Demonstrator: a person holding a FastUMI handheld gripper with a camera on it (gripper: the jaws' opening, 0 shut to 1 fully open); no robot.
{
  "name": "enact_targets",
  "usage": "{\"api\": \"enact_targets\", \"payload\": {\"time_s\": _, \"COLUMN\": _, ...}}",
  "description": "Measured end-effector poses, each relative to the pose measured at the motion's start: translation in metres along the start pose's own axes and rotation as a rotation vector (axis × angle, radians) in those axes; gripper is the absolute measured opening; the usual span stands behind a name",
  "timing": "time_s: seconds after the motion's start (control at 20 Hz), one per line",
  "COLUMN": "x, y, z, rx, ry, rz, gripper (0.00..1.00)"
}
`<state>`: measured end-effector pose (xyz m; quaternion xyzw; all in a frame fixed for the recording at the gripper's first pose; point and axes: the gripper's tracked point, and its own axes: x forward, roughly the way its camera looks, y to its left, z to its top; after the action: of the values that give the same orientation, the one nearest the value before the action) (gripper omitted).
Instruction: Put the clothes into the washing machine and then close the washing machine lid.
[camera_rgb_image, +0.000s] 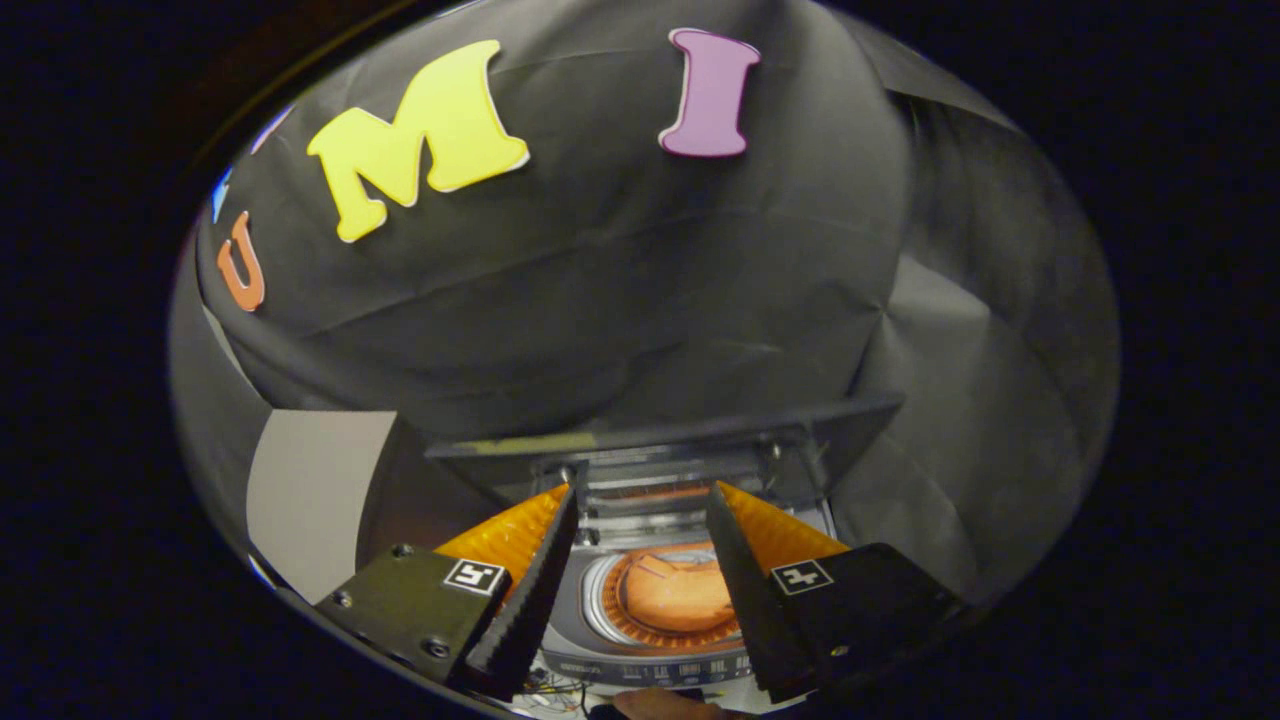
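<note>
A small top-loading washing machine (600, 640) stands just below and ahead of my fingers. Its lid (670, 430) is raised upright at the back. An orange garment (680, 592) lies inside the round drum. My gripper (640, 500) hovers above the machine, open, with nothing between its fingers. The drum shows through the gap between them. The control panel (650, 670) runs along the machine's front edge.
A fingertip of a person's hand (665, 705) shows at the machine's front. A grey panel (310, 490) stands to the left of the machine. Black cloth walls rise close behind and on both sides.
</note>
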<state>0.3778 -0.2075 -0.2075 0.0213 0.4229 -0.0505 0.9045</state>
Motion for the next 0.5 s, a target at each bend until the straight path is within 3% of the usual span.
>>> {"api": "enact_targets", "payload": {"time_s": 0.2, "x": 0.014, "y": 0.016, "z": 0.042, "rx": -0.033, "ry": -0.06, "rz": 0.028, "gripper": 0.82}}
{"api": "enact_targets", "payload": {"time_s": 0.5, "x": 0.049, "y": 0.007, "z": 0.059, "rx": -0.067, "ry": -0.06, "rz": -0.044, "gripper": 0.83}}
